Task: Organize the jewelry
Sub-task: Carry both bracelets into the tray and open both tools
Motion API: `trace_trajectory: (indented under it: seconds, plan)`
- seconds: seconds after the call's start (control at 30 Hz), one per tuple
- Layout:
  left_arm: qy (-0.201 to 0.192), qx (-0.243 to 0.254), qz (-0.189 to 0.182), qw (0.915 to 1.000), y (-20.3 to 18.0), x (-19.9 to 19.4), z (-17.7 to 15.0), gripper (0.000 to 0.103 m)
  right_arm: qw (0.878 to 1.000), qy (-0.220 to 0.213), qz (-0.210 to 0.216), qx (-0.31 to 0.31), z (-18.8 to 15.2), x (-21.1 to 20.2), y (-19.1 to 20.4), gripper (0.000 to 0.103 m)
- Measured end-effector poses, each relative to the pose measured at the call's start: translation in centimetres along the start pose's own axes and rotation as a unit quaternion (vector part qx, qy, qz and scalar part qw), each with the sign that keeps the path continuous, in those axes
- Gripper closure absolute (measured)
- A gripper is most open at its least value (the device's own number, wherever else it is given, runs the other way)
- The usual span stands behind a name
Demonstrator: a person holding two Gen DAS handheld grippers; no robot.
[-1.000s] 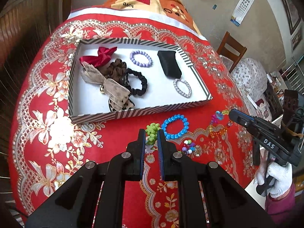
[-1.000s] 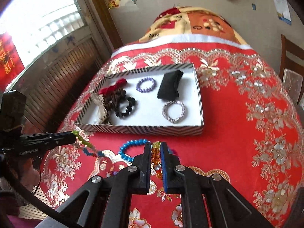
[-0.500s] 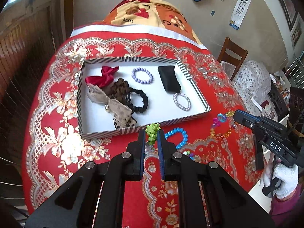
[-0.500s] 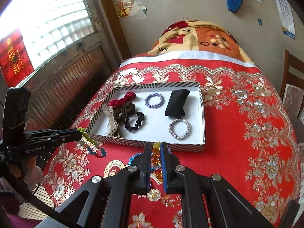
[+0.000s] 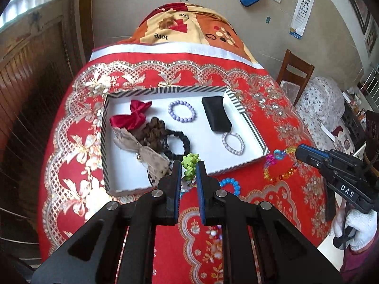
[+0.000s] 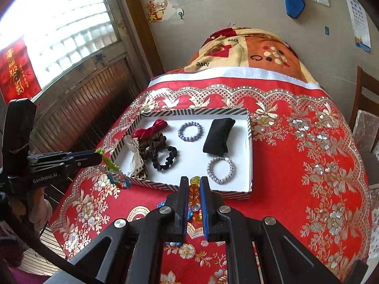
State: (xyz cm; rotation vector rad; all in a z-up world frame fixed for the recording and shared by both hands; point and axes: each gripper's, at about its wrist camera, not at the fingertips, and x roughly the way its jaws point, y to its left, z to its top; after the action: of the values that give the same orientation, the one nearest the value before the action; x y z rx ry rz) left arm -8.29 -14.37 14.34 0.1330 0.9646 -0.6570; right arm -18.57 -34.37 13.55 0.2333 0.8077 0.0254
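**Two bracelets in the air above a striped tray**

A shallow tray (image 5: 244,108) with black-and-white striped walls and a white floor sits on the red floral tablecloth (image 5: 279,108). Inside it, along the left side, lie a red bow (image 5: 130,117), a beige patterned bow (image 5: 151,157), a brown scrunchie (image 5: 151,131) and a black scrunchie (image 5: 181,142), bunched together and overlapping. Toward the far wall rests a lilac bead bracelet (image 5: 182,111), lying apart from the rest. Just right of it is a black cushion (image 5: 216,116), and near the cushion's front end lies a silver bracelet (image 5: 233,142).

The left gripper (image 5: 188,169) is pinched tight on a green braided bracelet (image 5: 189,163), which hangs from its tips over the tray's near left corner, a string of coloured beads dangling below it. The right gripper (image 6: 194,185) is clamped on a bracelet of amber and clear coloured beads (image 5: 279,163), held up in front of the tray's near right corner. A hand in a white glove (image 5: 360,227) holds that gripper's handle.

On the cloth outside the tray, just before its near wall, lies a blue bead bracelet (image 5: 231,184), partly hidden by the left gripper.
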Motion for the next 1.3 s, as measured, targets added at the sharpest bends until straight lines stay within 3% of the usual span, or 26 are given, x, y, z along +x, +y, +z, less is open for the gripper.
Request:
trace_trajectory:
  seconds: [0.87,1.3]
  plan:
    - [-0.006,-0.024,0.020,0.9995,2.0,3.6,7.5,0.092,0.999,0.021,0.032,-0.036,5.0,5.4,0.9,0.095]
    - [0.015,-0.034,0.018,0.9991,1.3,9.5,11.5,0.092,0.995,0.050,0.084,-0.032,5.9,10.9,2.4,0.095]
